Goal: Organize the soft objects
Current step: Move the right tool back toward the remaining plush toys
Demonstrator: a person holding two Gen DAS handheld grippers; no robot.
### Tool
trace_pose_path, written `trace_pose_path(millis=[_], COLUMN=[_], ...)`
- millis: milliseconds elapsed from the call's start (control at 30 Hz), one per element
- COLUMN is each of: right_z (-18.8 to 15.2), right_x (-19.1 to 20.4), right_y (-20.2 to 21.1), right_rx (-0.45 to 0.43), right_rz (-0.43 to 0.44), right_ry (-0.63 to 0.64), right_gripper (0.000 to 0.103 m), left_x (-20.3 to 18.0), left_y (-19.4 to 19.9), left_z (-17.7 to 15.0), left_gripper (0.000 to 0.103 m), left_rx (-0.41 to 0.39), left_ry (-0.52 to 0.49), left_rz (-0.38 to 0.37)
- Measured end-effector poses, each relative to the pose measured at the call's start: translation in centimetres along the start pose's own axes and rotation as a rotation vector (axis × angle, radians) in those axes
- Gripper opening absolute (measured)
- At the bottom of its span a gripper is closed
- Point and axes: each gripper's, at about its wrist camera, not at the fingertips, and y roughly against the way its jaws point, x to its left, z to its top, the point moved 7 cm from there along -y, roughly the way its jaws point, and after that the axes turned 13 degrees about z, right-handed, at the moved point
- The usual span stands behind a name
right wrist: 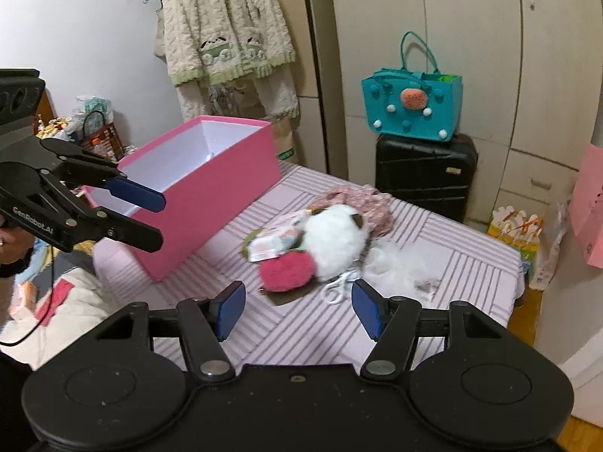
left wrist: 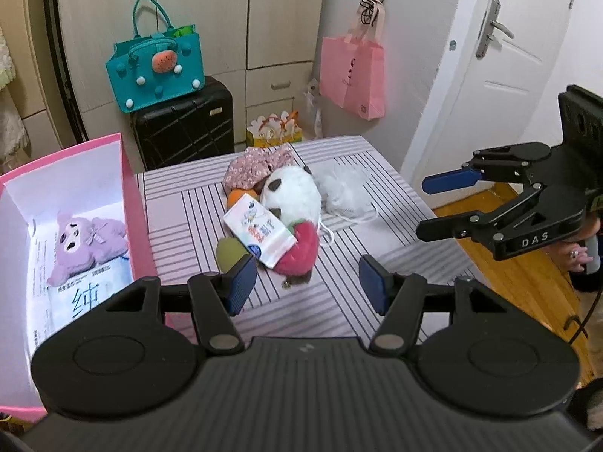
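- Nearest the lens in the left wrist view is the left gripper, its blue pads standing apart with nothing between them; it hovers over the striped bedcover.
- Just ahead of its fingertips lies the heap of soft things: a red plush strawberry, and across it a white tissue pack with a green round piece poking out to the left.
- Behind those, farther from the pads, sit a white panda plush, a floral cloth and, to the right, a fluffy white puff with a cord.
- To the left of this gripper, close by, stands the pink box, open at the top, with a purple plush already lying inside on printed packaging.
- Off to the right and higher, the right gripper is in the air, jaws parted and empty; its own camera shows the strawberry and the cord right in front of its pads.
- My reading: sorting is partly done, one toy boxed and the heap still to go, and both grippers are in the approach to the next pick.
- Next move, as I judge it: lower one gripper onto the nearest item, probably the strawberry or the tissue pack, and close on it alone.
- Items overlap, so a careless pinch could drag the pack or the cord along.
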Motion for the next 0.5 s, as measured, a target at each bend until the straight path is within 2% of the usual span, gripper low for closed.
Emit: trace_pose_path(millis=[267, 500], right_z=[-0.8, -0.8], right_x=[-4.0, -7.0], right_y=[-1.5, -4.0], right_rx=[-0.082, -0.093], right_rz=[-0.101, -0.135], right_ry=[0.057, 0.054], right_gripper=[0.07, 0.071], left_x=[0.0, 0.9], left_y=[-4.2, -7.9], left_z=[0.5, 1.0], left_gripper=[0.059, 0.059], left_rx=[-0.019, -0.002], left_ry=[0.091, 0.191], left_rz=[0.029, 0.073])
